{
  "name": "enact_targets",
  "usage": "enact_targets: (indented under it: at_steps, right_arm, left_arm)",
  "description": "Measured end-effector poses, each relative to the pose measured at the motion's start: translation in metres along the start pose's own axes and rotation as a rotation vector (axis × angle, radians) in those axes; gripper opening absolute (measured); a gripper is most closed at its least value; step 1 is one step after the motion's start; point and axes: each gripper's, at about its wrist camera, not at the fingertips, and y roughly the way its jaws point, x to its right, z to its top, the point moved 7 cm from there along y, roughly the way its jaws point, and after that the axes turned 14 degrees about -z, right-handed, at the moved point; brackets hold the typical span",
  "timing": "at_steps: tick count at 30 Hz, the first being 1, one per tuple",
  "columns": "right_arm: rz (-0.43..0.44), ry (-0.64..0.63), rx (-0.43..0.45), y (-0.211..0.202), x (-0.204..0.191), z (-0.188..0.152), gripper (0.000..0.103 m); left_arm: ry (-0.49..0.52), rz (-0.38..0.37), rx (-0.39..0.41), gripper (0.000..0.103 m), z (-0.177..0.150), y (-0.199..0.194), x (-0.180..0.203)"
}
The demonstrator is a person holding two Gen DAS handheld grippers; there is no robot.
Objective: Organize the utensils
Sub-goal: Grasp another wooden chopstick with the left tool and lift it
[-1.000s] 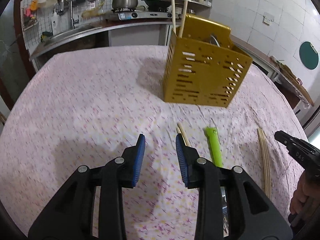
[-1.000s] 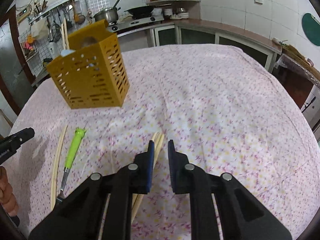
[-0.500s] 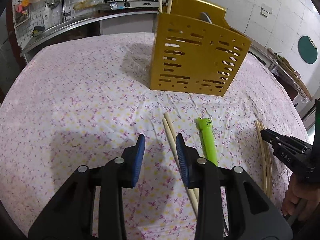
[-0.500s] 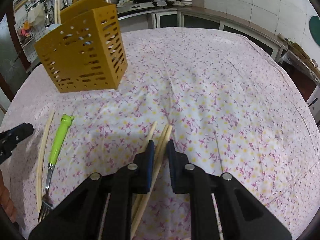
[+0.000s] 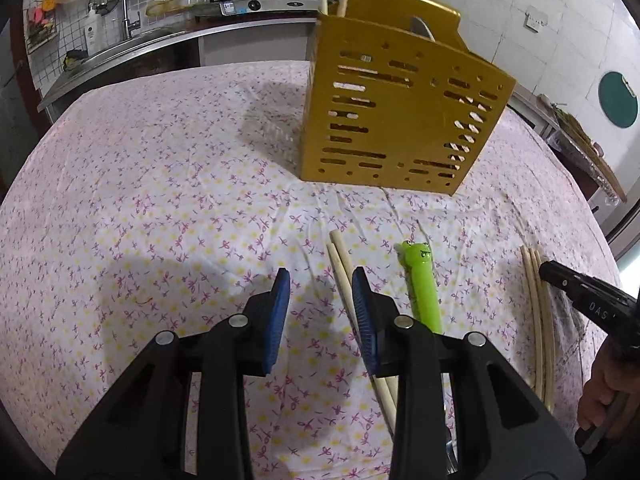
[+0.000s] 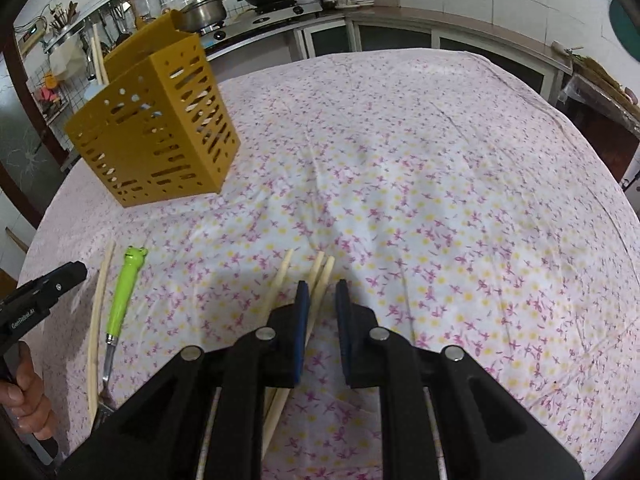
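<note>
Right tool spread, straddling 2 chopsticks flat on the table; left tool spread. Judged light, stiff, slippery; best pinched mid-length, together.

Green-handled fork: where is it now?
The green-handled fork lies flat on the tablecloth just right of the left gripper, between chopstick pairs, before the yellow holder.

The utensil holder stands toward the surface's far edge; nearer the front edge lie chopsticks, then the fork, then more chopsticks.
</note>
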Motion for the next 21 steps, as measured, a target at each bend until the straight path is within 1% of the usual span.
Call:
enact_targets:
  at_steps: [4,8,10,12,14,17,21]
  right_arm:
    - [-0.032,-0.014,0.0,0.003,0.002,0.0,0.014]
    - [-0.058,-0.054,-0.005,0.008,-0.006,0.0,0.015]
    - [-0.086,-0.075,0.005,0.009,-0.01,0.0,0.015]
    - [-0.095,-0.08,0.006,0.011,-0.011,0.002,0.015]
    - [-0.1,-0.086,0.005,0.013,-0.012,0.004,0.015]
    - [-0.109,-0.092,0.003,0.015,-0.013,0.007,0.014]
    - [-0.117,-0.093,0.004,0.017,-0.012,0.009,0.015]
  left_arm:
    - [0.01,0.009,-0.027,0.031,-0.006,0.007,0.003]
    - [0.015,0.01,-0.044,0.031,-0.008,0.016,0.005]
    - [0.024,0.031,-0.048,0.033,-0.007,0.019,0.004]
    - [0.027,0.061,-0.056,0.034,-0.005,0.022,0.0]
    - [0.015,0.062,-0.076,0.036,-0.004,0.027,-0.003]
    - [0.048,0.1,-0.08,0.035,-0.001,0.032,0.0]
    - [0.038,0.097,-0.083,0.035,0.003,0.035,0.0]
